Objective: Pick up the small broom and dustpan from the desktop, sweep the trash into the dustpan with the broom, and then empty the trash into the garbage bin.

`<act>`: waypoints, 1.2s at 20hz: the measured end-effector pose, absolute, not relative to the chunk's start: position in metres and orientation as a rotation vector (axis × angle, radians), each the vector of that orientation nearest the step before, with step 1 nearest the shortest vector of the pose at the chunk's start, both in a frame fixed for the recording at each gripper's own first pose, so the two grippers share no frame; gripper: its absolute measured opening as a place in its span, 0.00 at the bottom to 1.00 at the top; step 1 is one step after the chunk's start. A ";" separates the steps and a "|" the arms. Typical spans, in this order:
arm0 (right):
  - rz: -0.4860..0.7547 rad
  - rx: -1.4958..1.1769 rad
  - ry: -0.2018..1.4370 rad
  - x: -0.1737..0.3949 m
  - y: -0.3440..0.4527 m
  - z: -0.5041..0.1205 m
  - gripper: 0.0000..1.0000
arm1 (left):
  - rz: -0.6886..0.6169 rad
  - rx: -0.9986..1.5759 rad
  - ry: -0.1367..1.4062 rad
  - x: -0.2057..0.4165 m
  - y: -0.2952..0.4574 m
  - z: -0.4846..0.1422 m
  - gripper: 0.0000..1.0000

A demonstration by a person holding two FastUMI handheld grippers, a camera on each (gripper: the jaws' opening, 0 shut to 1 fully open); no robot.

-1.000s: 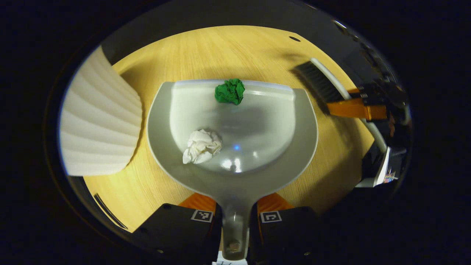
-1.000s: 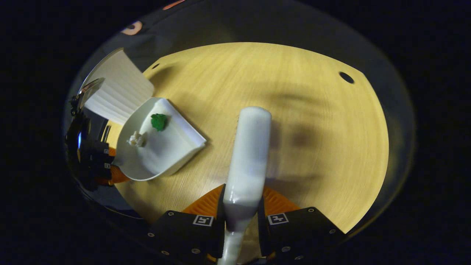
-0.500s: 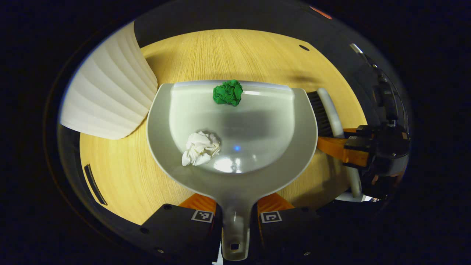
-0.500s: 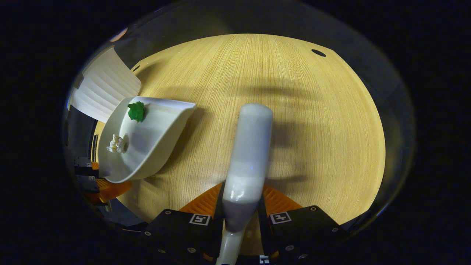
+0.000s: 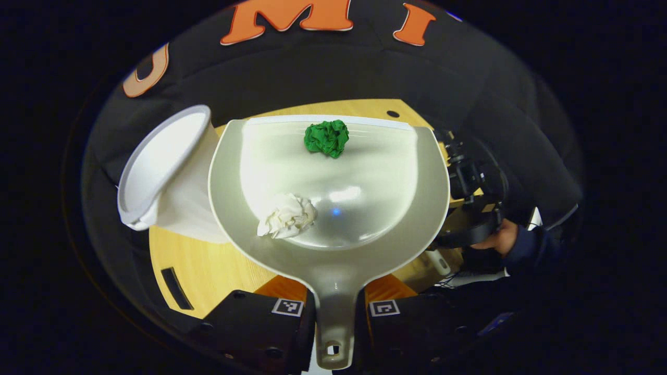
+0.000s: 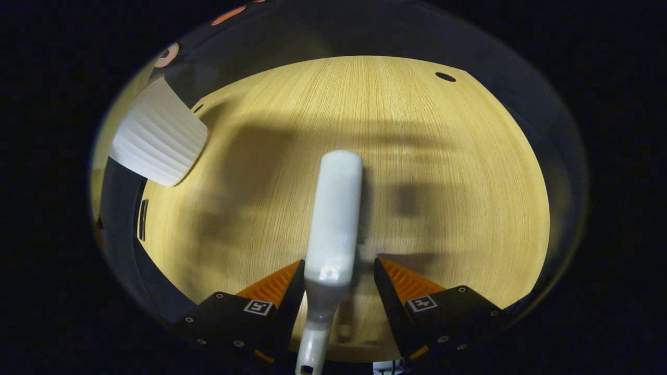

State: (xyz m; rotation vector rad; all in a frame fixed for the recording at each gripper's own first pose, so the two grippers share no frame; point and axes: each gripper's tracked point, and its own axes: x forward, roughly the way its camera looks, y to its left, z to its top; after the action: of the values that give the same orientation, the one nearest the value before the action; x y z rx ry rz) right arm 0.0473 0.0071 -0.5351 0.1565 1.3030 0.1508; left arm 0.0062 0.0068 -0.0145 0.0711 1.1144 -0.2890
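In the left gripper view my left gripper [image 5: 334, 292] is shut on the handle of the grey dustpan [image 5: 375, 172], which is held up off the table. A green paper ball [image 5: 326, 137] sits near the pan's front lip and a white paper ball [image 5: 287, 215] lies deeper inside. The pan's left rim is beside the white ribbed garbage bin [image 5: 159, 156]. In the right gripper view my right gripper [image 6: 338, 264] stands open around the white broom [image 6: 333, 219], which lies on the wooden table [image 6: 458, 177]; the right finger is apart from the handle.
The bin [image 6: 156, 133] stands at the table's far left corner in the right gripper view. A cable hole [image 6: 445, 76] is near the far edge. The other gripper [image 5: 471, 208] and a hand [image 5: 501, 240] show right of the dustpan.
The dustpan has risen off the table and now shows the bin's open mouth beside it. My right gripper's fingers have spread apart and let go of the broom.
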 end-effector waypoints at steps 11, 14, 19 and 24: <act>0.186 0.161 1.257 0.060 0.008 -0.501 0.96 | 0.006 0.029 1.096 0.045 0.158 0.007 0.31; 0.174 0.171 1.245 0.062 0.005 -0.501 0.96 | 0.094 0.149 1.186 0.041 0.212 -0.010 0.32; 0.143 0.173 1.245 0.062 -0.001 -0.507 0.96 | 0.141 0.565 1.287 0.041 0.252 0.006 0.31; 0.134 0.183 1.256 0.057 -0.002 -0.511 0.95 | 0.107 1.060 1.311 0.048 0.276 0.033 0.31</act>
State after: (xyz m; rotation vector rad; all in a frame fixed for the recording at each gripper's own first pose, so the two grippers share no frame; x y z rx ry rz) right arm 0.0571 -0.0021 -0.5107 0.1825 1.2560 0.1339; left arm 0.0484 0.2764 0.0333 1.0601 1.3111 0.1067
